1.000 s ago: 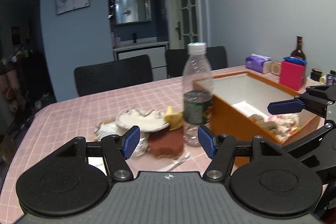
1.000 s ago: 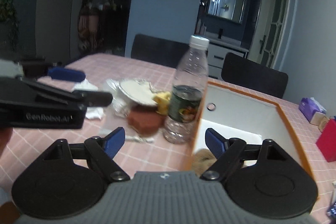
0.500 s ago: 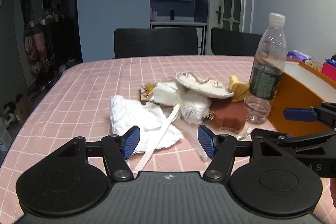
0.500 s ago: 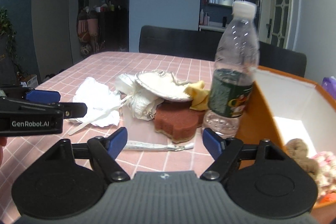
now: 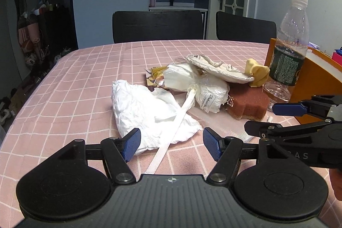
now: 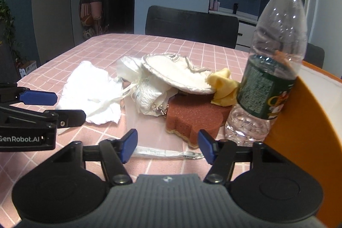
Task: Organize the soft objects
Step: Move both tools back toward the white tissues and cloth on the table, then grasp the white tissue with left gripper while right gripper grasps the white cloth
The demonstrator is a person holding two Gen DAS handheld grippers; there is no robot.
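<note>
Most of the sorting looks undone, since the soft things lie in a heap on the pink checked tablecloth and not in the orange box.

From the left wrist view, going left to right: the left gripper is spread wide and holds nothing, with the crumpled white cloth just ahead of it at about 12 o'clock and a white ribbon running across that cloth toward the jaws. Beyond, at about 1 o'clock, sit a white drawstring pouch, a pale flat pad lying on top of it, a brown sponge and a yellow scrap. A plastic bottle stands upright at 2 o'clock, touching the box.

The right gripper is likewise released and empty, hovering low with the sponge near its right jaw at 1 o'clock and a thin strip lying between its jaws.

The box interior is largely out of sight here, so I cannot tell what it already holds. I judge that at least five soft items remain to move.
</note>
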